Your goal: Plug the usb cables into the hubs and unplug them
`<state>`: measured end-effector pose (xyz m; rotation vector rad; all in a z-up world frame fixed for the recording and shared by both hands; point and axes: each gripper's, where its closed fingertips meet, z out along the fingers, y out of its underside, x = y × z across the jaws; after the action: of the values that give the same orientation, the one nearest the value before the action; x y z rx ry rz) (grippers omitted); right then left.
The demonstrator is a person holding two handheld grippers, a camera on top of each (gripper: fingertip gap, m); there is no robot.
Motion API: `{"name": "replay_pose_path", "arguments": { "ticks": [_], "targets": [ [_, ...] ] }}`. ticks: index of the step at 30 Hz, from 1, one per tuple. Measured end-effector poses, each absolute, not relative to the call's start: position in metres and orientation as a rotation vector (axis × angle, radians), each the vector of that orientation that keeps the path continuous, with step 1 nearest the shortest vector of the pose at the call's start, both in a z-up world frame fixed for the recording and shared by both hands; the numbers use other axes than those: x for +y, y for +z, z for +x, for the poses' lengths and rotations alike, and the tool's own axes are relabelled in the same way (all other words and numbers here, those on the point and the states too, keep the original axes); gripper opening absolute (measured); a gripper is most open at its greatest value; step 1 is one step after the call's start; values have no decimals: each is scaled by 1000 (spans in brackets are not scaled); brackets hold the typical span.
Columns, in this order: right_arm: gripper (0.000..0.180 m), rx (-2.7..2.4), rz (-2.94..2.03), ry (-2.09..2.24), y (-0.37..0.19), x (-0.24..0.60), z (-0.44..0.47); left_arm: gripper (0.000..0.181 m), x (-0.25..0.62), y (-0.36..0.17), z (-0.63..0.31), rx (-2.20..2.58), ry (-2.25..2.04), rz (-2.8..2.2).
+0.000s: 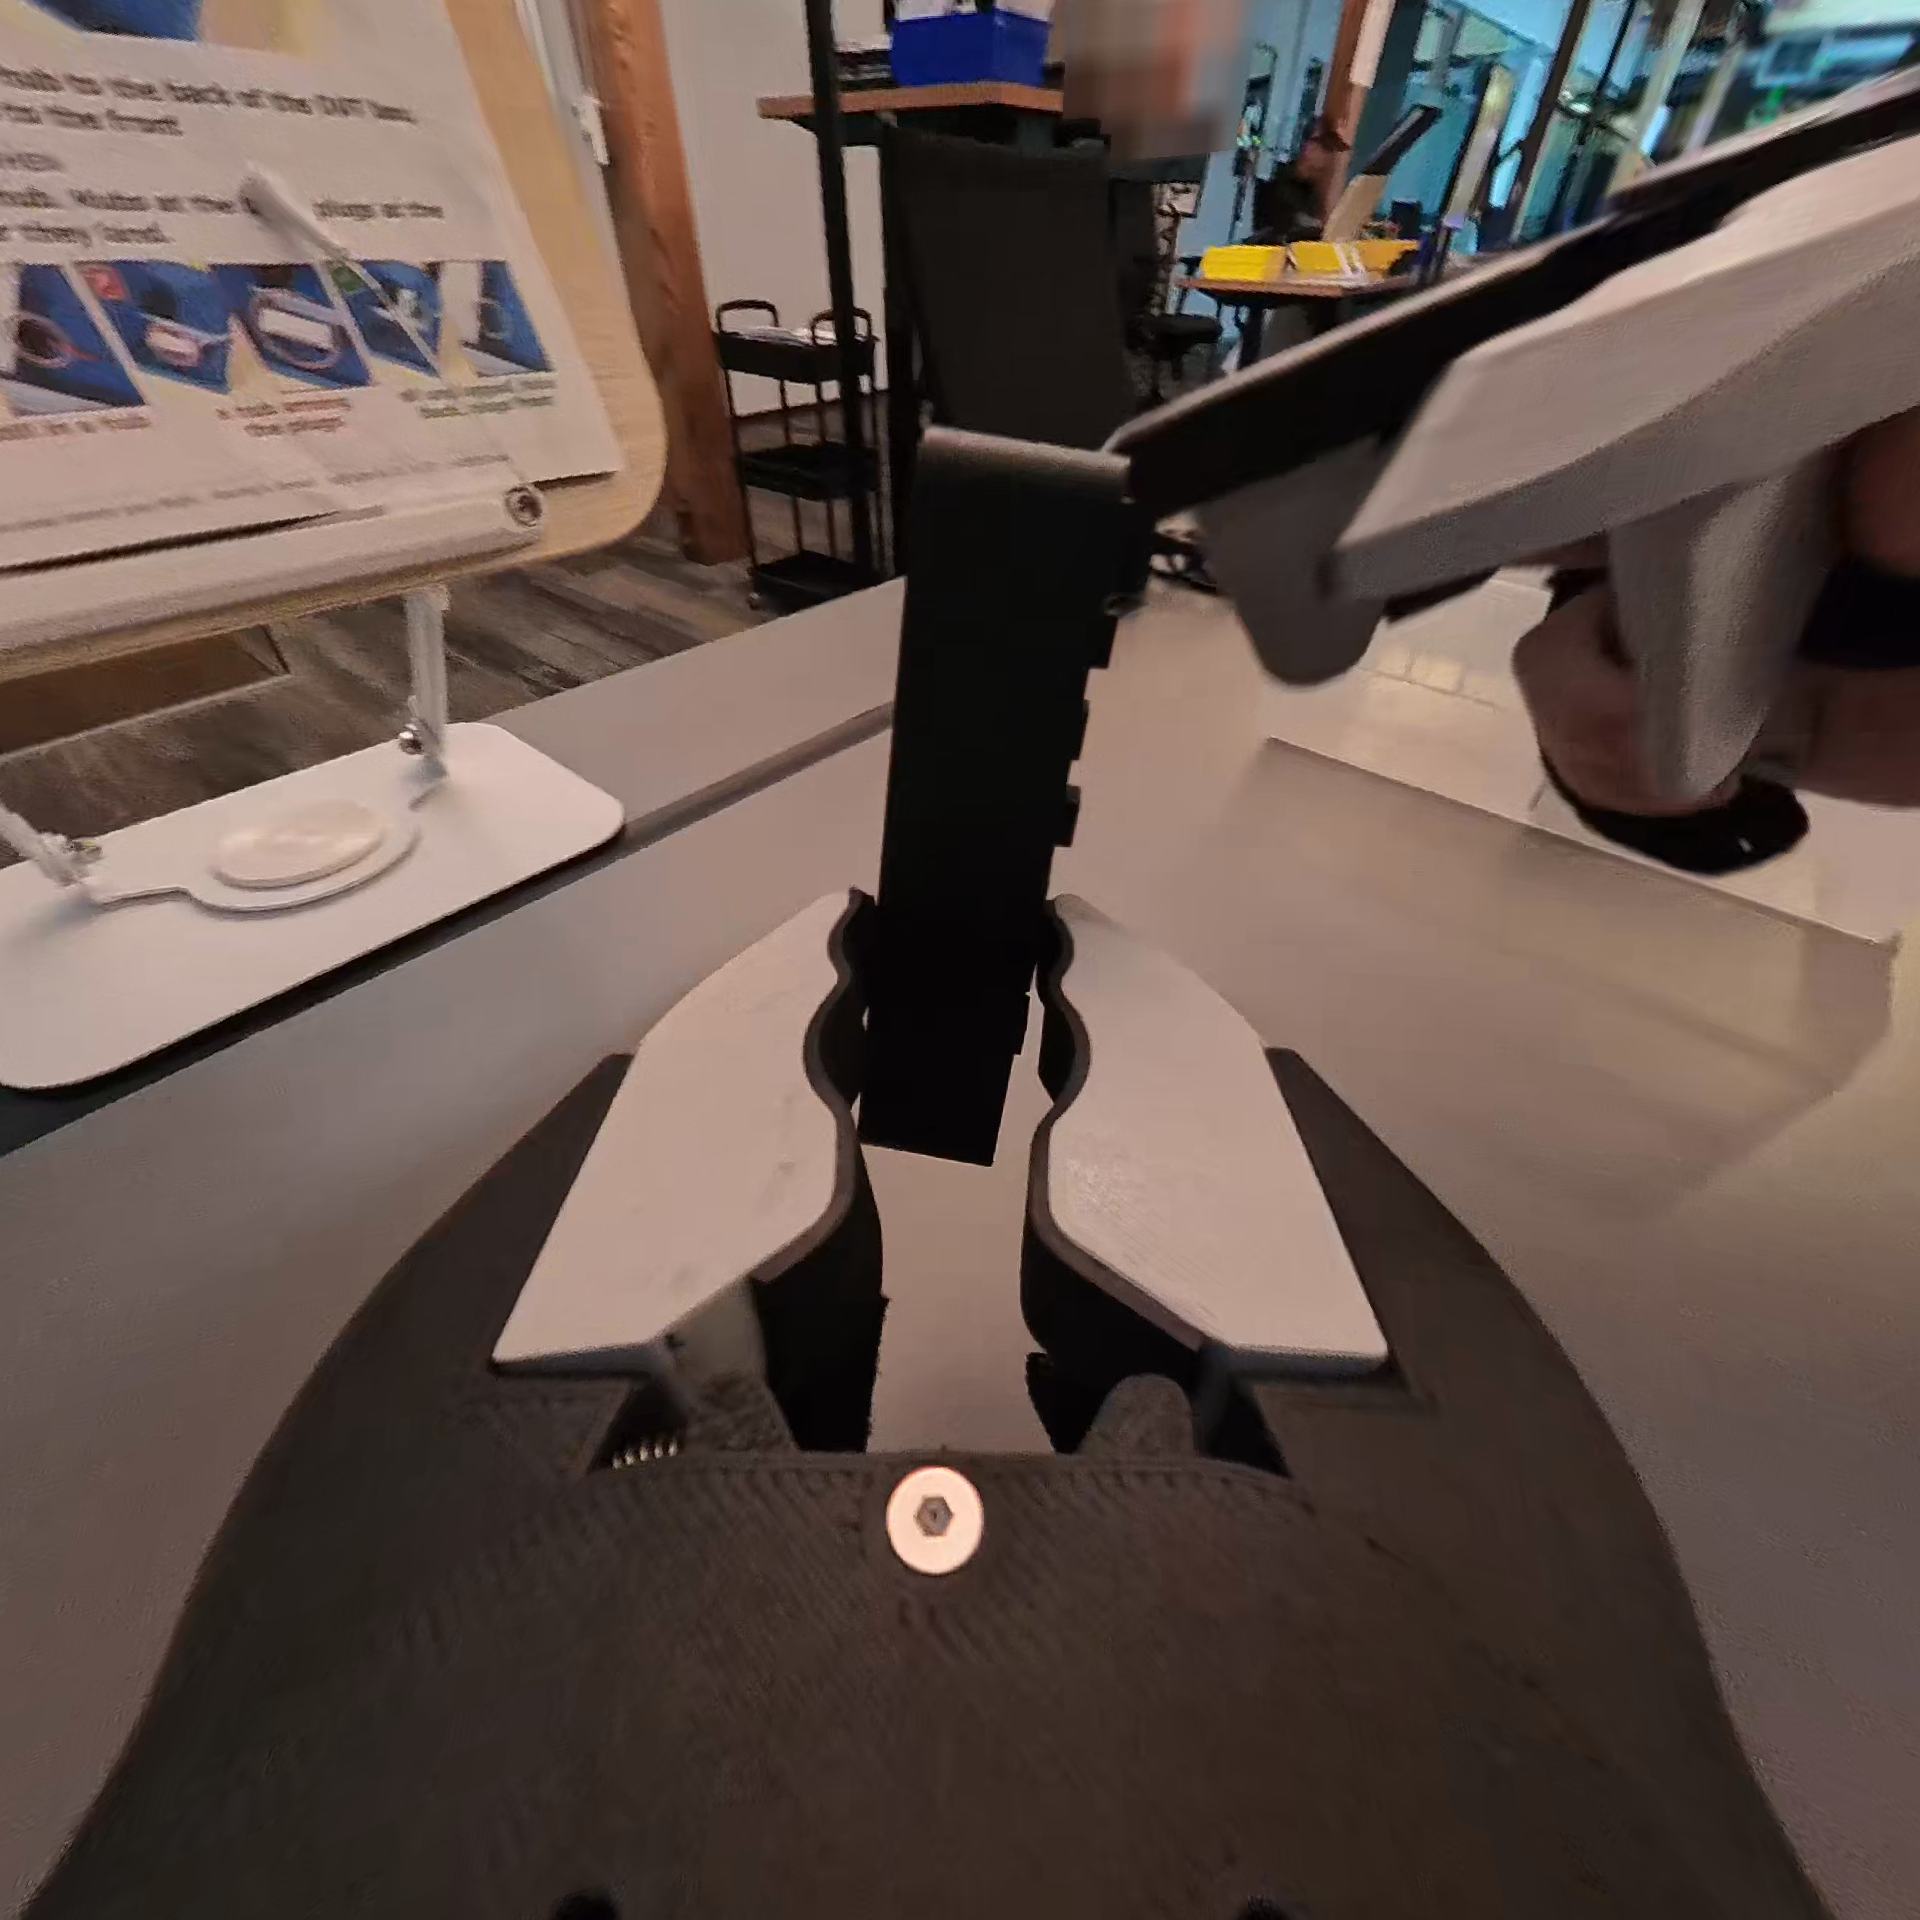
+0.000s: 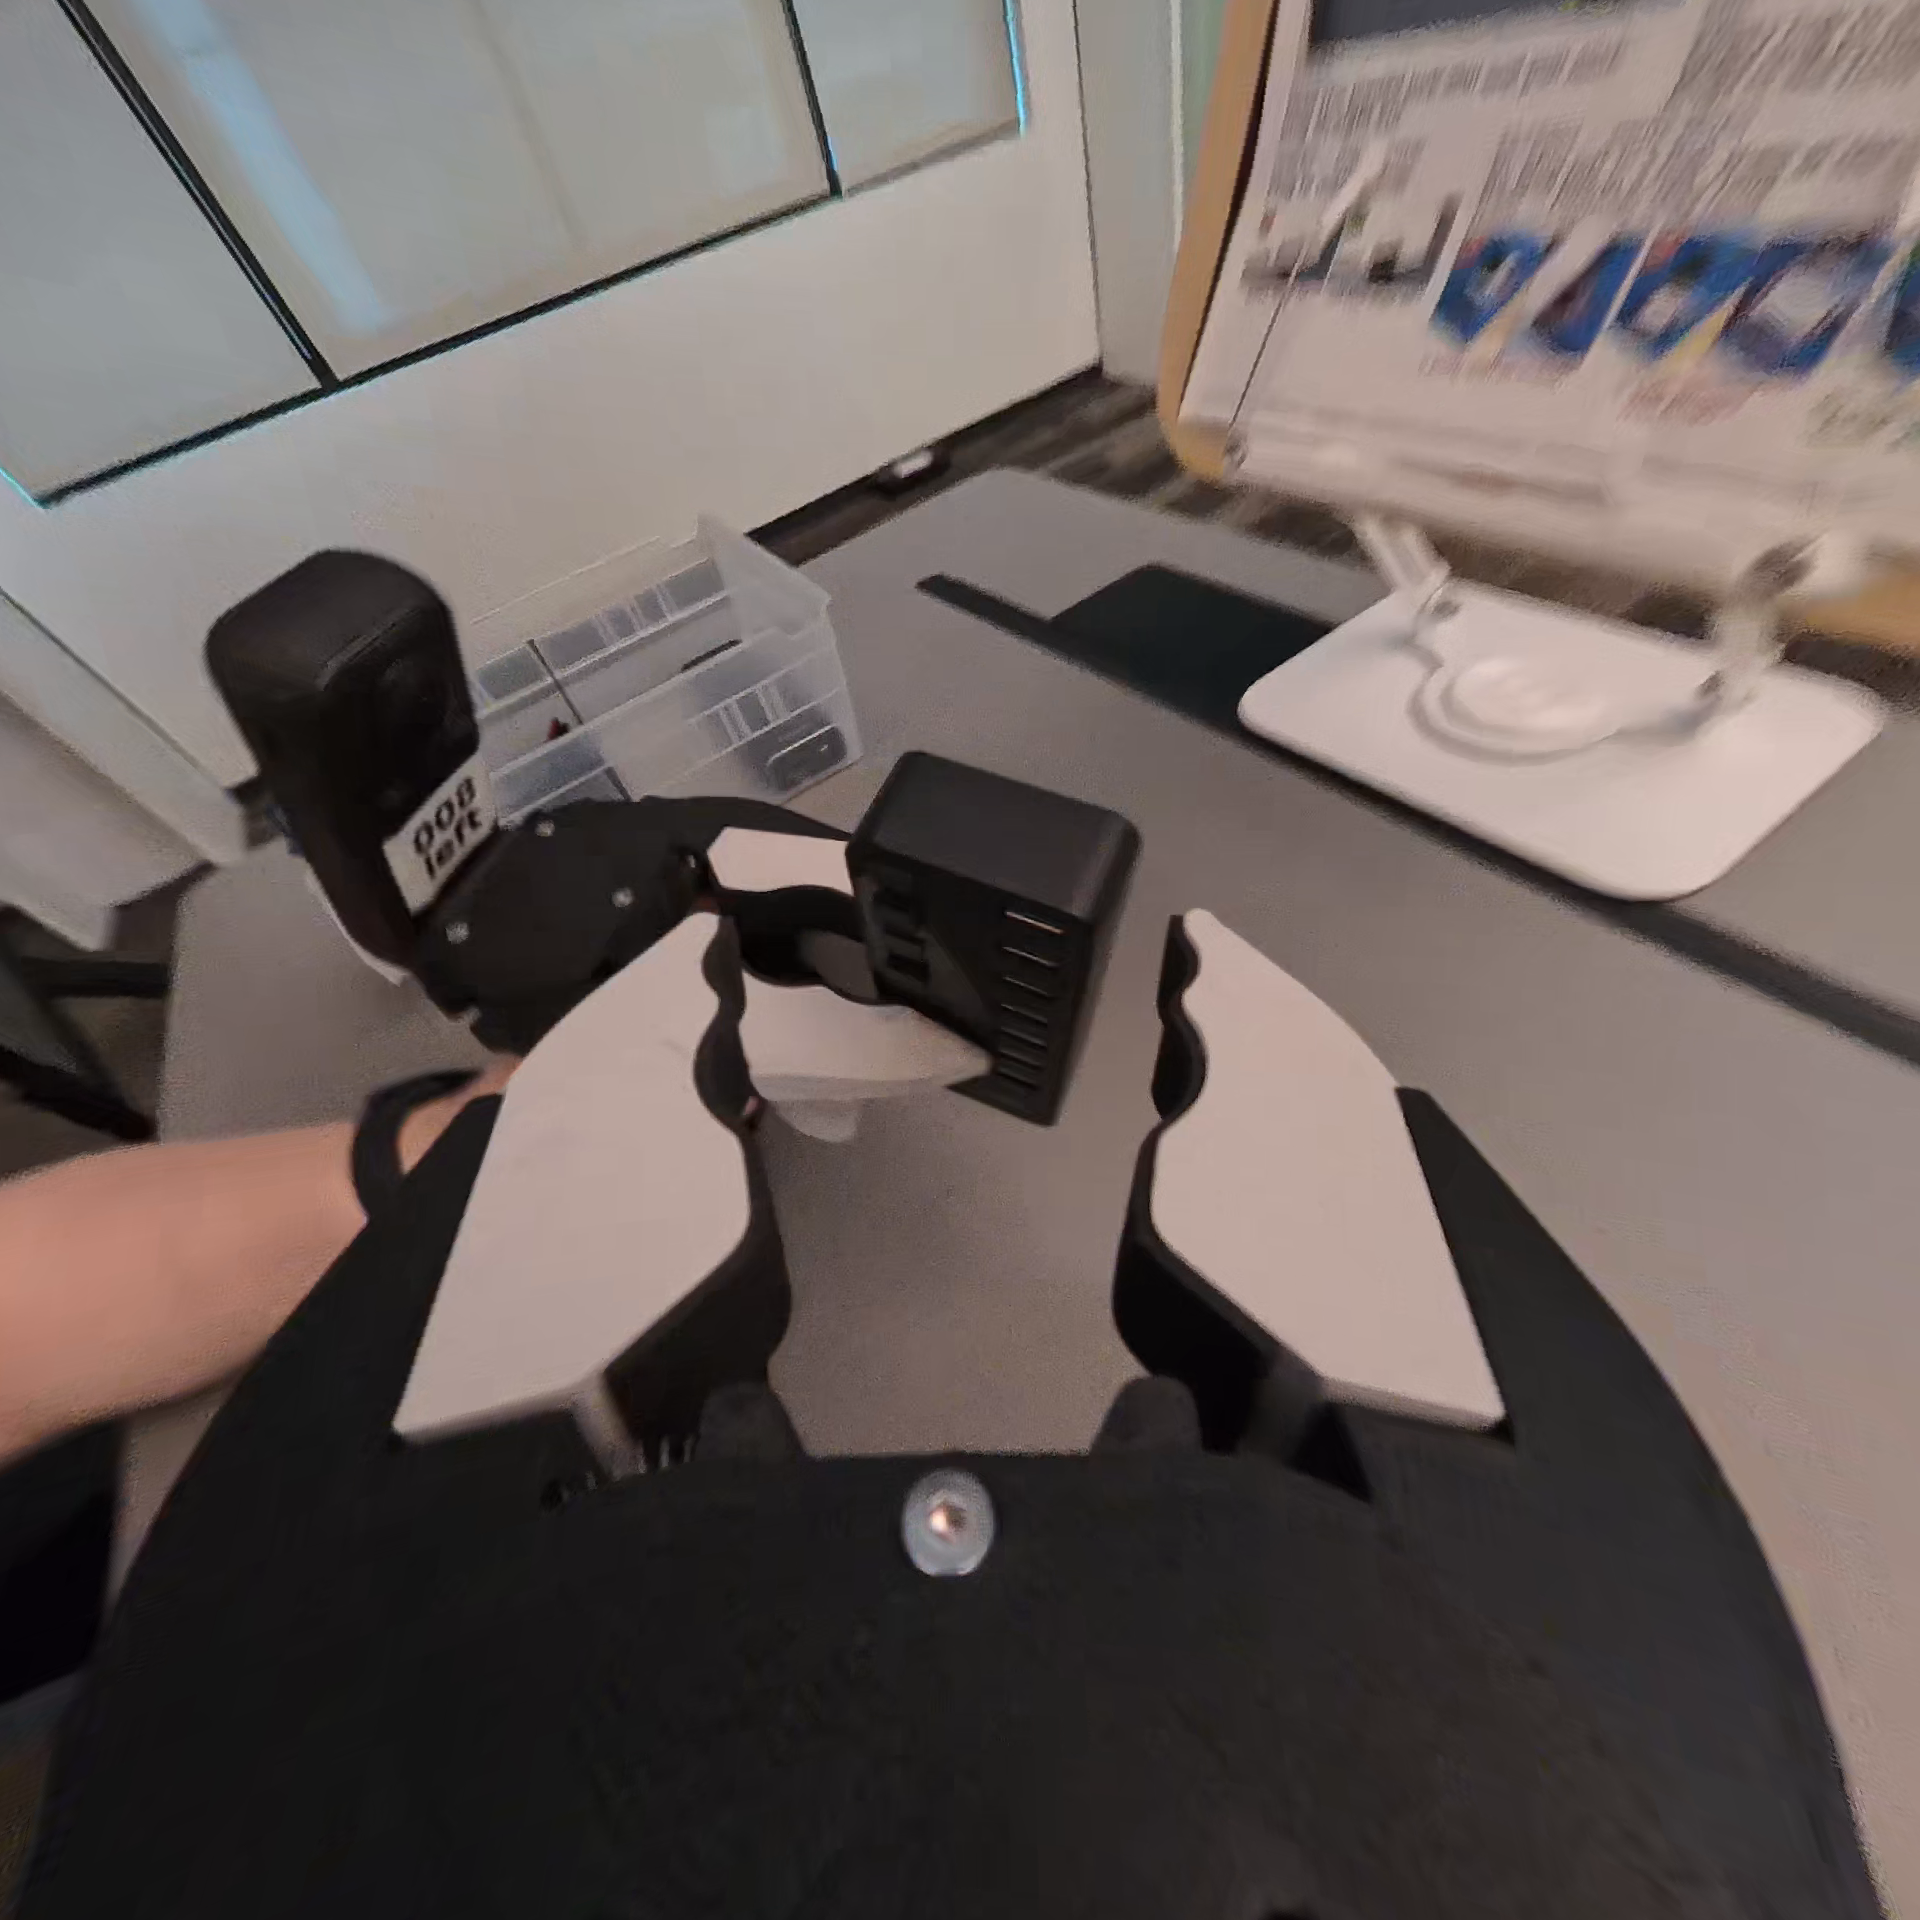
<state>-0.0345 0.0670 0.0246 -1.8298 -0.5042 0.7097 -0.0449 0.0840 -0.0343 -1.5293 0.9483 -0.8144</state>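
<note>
My left gripper [image 1: 951,935] is shut on a black USB hub [image 1: 997,727] and holds it upright above the grey table [image 1: 1403,1039]. In the right wrist view the hub [image 2: 997,935] shows a column of ports on its near face, with the left gripper [image 2: 842,956] clamped on its left side. My right gripper [image 2: 948,935] is open and empty, its fingers just short of the hub on either side. In the left wrist view the right gripper [image 1: 1143,457] reaches in from the upper right, its tip by the hub's top. No USB cable is in view.
A document stand with a printed sheet [image 1: 260,312] rests on a white base [image 1: 260,914] at the table's far side; its base also shows in the right wrist view [image 2: 1558,748]. A clear plastic bin [image 2: 675,675] holding several small items sits behind the left gripper. A person's forearm [image 2: 156,1247] enters from the left. About 7 centimetres separates my left fingertips from my right.
</note>
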Motion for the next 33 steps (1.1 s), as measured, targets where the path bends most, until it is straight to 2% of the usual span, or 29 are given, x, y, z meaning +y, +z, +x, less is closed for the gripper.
{"name": "replay_pose_path", "arguments": {
  "ticks": [3,4,5,8,15,17,19,21,23,33],
  "targets": [
    [80,-483,-1923,812,3,88,-65,27,98,-45,-61,937,-731,-1547],
    [63,-488,-1930,761,-3,98,-67,27,102,-46,-70,944,-694,-1543],
    [55,-513,-1932,748,-6,105,-72,27,105,-46,-79,943,-665,-1529],
    [55,-562,-1947,824,-11,116,-98,27,115,-51,-105,908,-598,-1529],
    [55,-706,-1959,611,-44,142,-139,32,143,-83,-137,826,-514,-1727],
    [55,-737,-1962,564,-53,148,-145,47,145,-72,-144,776,-505,-1704],
    [55,-748,-1967,537,-60,154,-148,49,147,-70,-154,784,-399,-1707],
    [55,-763,-1988,531,-67,156,-150,62,145,-78,-159,846,-301,-1742],
    [55,-821,-1988,475,-72,156,-150,68,142,-88,-162,885,-256,-1777],
    [61,-853,-2019,411,-84,157,-141,67,138,-94,-164,840,-335,-1828]
  ]
}}
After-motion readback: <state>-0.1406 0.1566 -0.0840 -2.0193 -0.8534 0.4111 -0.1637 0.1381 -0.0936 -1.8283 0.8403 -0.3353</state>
